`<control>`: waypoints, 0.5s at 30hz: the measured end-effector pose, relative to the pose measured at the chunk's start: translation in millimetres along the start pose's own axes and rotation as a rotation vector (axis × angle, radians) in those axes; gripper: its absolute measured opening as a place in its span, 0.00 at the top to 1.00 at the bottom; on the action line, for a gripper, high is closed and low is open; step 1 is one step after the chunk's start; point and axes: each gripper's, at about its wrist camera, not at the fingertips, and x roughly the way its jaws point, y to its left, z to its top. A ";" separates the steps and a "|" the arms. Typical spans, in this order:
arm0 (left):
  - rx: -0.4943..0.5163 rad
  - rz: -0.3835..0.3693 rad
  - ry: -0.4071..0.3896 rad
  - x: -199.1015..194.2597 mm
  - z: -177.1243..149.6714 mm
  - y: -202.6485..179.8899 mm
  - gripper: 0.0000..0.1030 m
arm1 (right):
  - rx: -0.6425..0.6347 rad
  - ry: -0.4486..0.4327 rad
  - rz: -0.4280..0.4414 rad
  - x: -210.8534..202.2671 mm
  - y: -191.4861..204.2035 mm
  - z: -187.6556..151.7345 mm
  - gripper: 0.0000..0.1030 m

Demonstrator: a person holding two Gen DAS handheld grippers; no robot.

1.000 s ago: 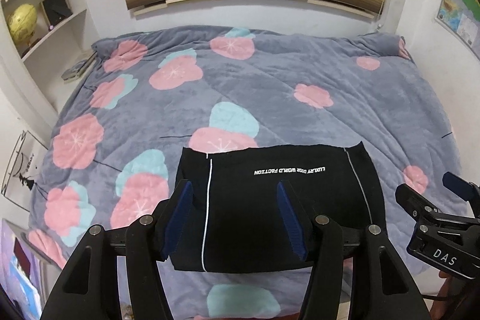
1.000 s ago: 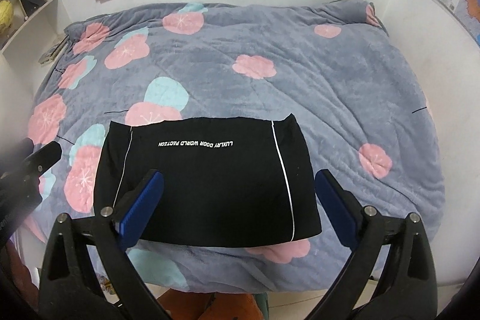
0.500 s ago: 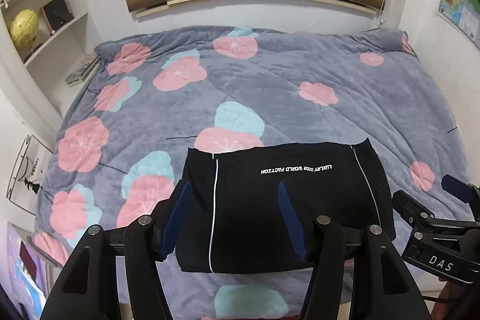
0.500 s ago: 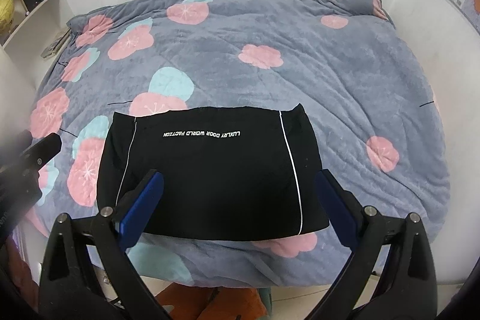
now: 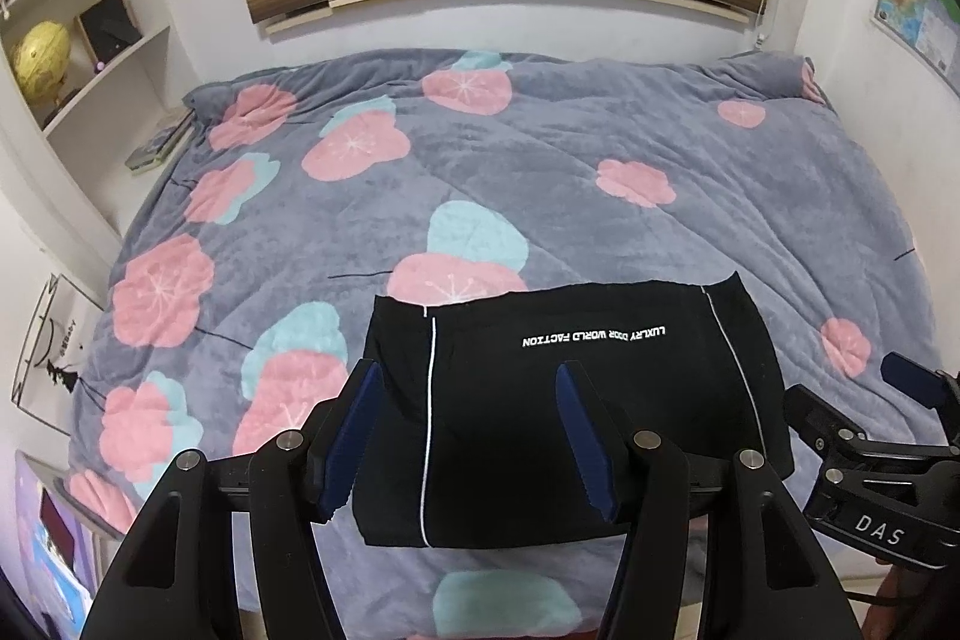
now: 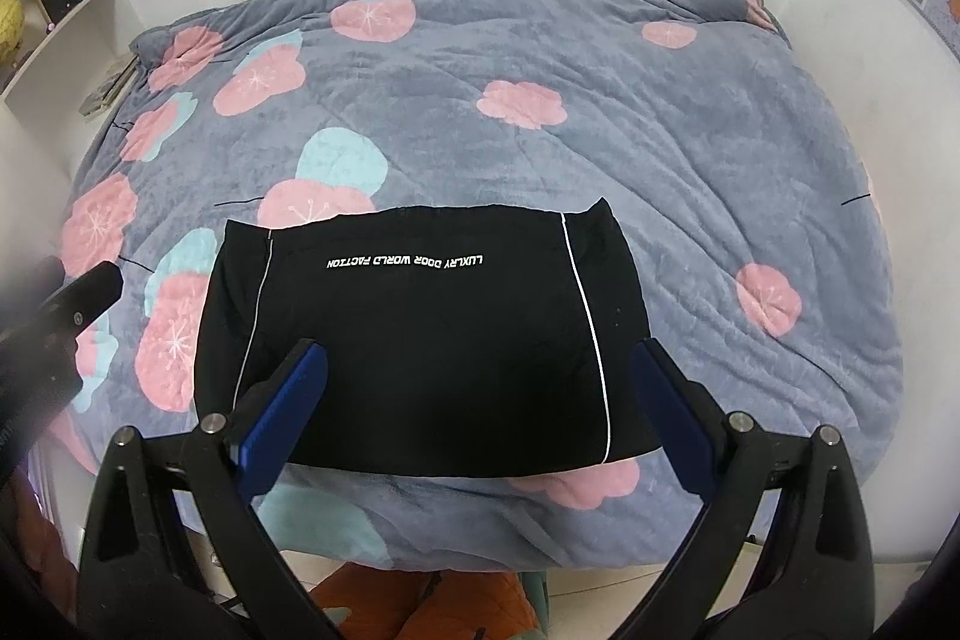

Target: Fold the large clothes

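Garment [image 6: 420, 334], black and folded, lies lower centre on floral blanket [image 6: 600, 40]. Left gripper [image 5: 468, 436] and right gripper [image 6: 480, 400] hover released, gripping nothing.

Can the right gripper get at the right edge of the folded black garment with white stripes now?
Probably yes. The right gripper hangs above the folded black garment with its jaws wide apart and empty. Nothing lies on the flowered grey blanket beside that edge.
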 end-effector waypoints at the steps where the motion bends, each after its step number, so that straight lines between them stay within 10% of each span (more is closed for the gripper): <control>1: -0.005 -0.006 -0.002 0.2 0.1 1.9 0.40 | -0.002 0.000 -0.008 0.6 1.4 -1.0 0.04; 15: 0.014 -0.003 0.001 7.6 2.1 10.3 0.40 | 0.006 0.028 -0.022 7.3 23.2 -5.7 0.04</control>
